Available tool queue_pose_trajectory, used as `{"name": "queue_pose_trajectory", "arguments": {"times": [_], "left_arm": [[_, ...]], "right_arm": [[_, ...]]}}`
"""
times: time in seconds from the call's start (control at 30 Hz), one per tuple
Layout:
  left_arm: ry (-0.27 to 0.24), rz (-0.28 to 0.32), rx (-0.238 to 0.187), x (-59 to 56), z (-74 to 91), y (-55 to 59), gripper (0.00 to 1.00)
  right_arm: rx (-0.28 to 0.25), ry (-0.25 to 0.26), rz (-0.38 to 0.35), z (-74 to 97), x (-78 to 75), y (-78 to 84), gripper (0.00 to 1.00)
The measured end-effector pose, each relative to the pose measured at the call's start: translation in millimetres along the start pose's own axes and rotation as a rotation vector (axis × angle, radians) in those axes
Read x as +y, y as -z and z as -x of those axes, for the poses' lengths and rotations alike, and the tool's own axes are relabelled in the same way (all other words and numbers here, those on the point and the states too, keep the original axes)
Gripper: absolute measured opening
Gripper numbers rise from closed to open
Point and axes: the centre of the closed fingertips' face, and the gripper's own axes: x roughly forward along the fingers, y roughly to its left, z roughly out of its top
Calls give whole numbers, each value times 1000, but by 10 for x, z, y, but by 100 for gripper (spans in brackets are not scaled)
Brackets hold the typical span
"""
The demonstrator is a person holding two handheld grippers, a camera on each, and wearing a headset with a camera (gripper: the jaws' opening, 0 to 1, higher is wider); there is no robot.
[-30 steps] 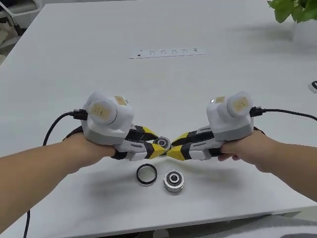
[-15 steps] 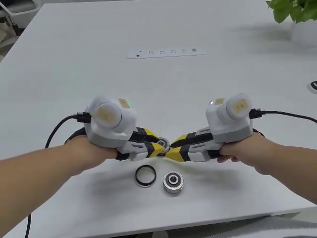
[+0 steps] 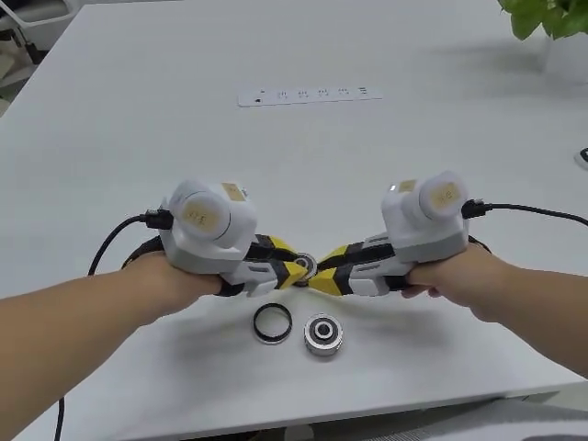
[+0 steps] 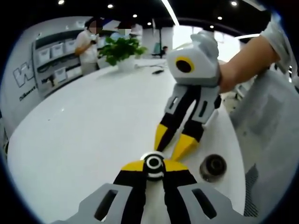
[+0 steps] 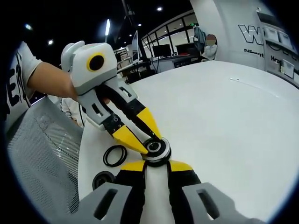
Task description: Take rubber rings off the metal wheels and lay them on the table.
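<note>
Head view: wheel (image 3: 301, 266) sits above the table (image 3: 138, 110), between both claws. Pretty sure left gripper (image 4: 154, 165) is clamped on it; right gripper (image 5: 156, 163) is nearly closed at its rim, can't tell if it's gripping. Next, I'd guess: peel the rubber off and lay it by the ring (image 3: 272, 322).

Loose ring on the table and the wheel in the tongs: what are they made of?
Loose ring: thin, matte black, no glint; likely rubber. Held wheel: silvery, glinting parts, so metal; its dark band may be rubber. The left tongs clamp it.
</note>
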Motion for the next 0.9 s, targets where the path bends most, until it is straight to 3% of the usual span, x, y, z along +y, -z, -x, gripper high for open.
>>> {"name": "queue_pose_trajectory", "arguments": {"times": [0.13, 0.37, 0.9], "left_arm": [[0, 1, 0, -14, 3, -1, 13], [-4, -8, 4, -22, -1, 2, 13], [-19, -23, 13, -10, 0, 17, 12]], "right_arm": [[5, 14, -19, 1, -12, 38, 2], [4, 19, -52, 0, 25, 39, 0], [-66, 23, -238, 107, -64, 9, 0]]}}
